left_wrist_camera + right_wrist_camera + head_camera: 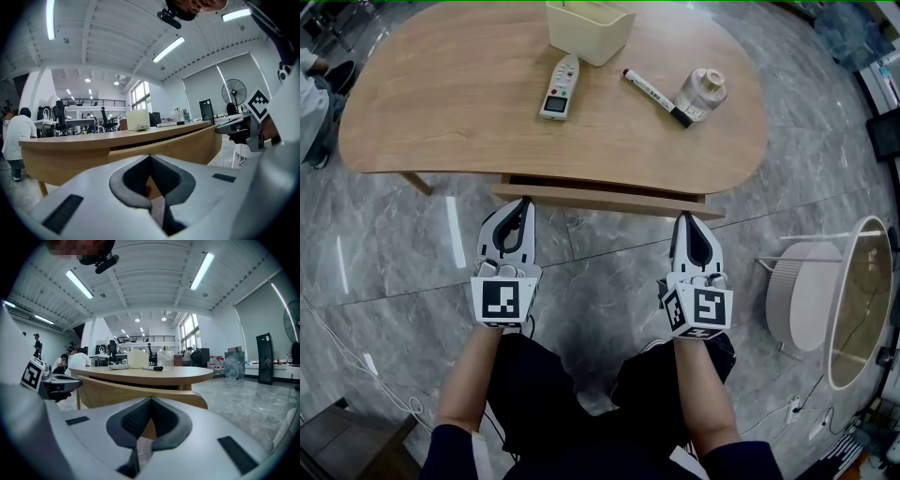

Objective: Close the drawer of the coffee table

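Note:
The wooden coffee table (441,112) has its drawer (609,199) pulled out a little toward me, with a dark gap above the drawer front. My left gripper (523,202) is shut with its tips right at the drawer front's left end. My right gripper (684,217) is shut too, its tips at the front's right part. In the left gripper view the curved drawer front (178,145) fills the middle behind the shut left gripper (150,157). In the right gripper view the drawer front (140,392) stands just beyond the shut right gripper (151,399). Neither gripper holds anything.
On the tabletop lie a white remote-like device (561,88), a marker (656,97), a small white jar (701,92) and a cream bin (589,28). A round white side table (862,300) stands at the right. A person (311,94) sits at the far left. The floor is grey marble.

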{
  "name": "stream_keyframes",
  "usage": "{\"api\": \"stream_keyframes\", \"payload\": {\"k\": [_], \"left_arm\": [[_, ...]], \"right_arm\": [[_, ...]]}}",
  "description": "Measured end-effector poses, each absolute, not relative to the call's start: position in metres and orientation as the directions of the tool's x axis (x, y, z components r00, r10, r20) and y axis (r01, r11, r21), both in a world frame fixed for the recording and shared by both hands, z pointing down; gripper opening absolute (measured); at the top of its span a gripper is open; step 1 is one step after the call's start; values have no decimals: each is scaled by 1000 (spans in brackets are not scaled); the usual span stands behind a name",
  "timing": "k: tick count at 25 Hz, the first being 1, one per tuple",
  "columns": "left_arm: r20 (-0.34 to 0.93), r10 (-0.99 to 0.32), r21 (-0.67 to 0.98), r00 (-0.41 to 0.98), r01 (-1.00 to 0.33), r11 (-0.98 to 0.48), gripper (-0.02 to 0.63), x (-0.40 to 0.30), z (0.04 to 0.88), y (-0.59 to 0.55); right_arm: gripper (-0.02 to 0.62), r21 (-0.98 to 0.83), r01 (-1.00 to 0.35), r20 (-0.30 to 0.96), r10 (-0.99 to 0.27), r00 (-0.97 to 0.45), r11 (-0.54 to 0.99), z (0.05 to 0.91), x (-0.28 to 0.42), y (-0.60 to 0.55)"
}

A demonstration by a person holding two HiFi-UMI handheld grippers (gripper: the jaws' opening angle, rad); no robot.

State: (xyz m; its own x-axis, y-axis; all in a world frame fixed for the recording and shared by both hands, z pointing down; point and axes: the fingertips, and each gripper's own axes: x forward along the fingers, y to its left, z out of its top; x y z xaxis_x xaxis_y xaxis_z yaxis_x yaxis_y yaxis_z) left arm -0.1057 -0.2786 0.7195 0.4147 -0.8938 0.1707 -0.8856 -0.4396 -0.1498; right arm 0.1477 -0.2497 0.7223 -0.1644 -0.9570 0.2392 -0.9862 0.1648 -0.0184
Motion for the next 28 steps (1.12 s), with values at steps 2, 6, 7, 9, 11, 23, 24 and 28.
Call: {"api": "stream_keyframes", "payload": {"k": [2, 6, 7, 9, 11, 23, 24, 28], "left_arm": [[167, -899, -155, 405, -890, -429, 25, -105, 719, -280], [185, -906, -158, 380, -899, -409, 26, -105, 721, -283], [180, -909, -158, 375, -901, -403, 26, -105, 721, -285], [174, -916, -160, 361, -908, -388, 26, -105, 721, -290], [181, -921, -155, 345, -915, -374, 26, -105, 722, -292], [101, -950, -153, 297, -939, -309, 26, -105, 720, -306], [101, -950, -153, 297, -939, -310, 26, -105, 720, -306], [98, -948, -152, 302, -937, -314, 26, -105, 721, -308]], "right_arm": [[25, -14, -986, 237, -958, -165, 166, 722, 148, -251], [26, -23, -987, 235, -959, -161, 161, 721, 149, -255], [26, -25, -987, 234, -959, -162, 161, 721, 149, -257], [25, -31, -986, 233, -958, -166, 163, 721, 149, -262], [26, -36, -986, 236, -957, -167, 163, 722, 149, -264], [26, -44, -987, 246, -956, -160, 153, 731, 148, -272], [25, -53, -987, 257, -953, -162, 154, 735, 148, -271], [25, -68, -986, 264, -950, -167, 155, 743, 148, -276]]}}
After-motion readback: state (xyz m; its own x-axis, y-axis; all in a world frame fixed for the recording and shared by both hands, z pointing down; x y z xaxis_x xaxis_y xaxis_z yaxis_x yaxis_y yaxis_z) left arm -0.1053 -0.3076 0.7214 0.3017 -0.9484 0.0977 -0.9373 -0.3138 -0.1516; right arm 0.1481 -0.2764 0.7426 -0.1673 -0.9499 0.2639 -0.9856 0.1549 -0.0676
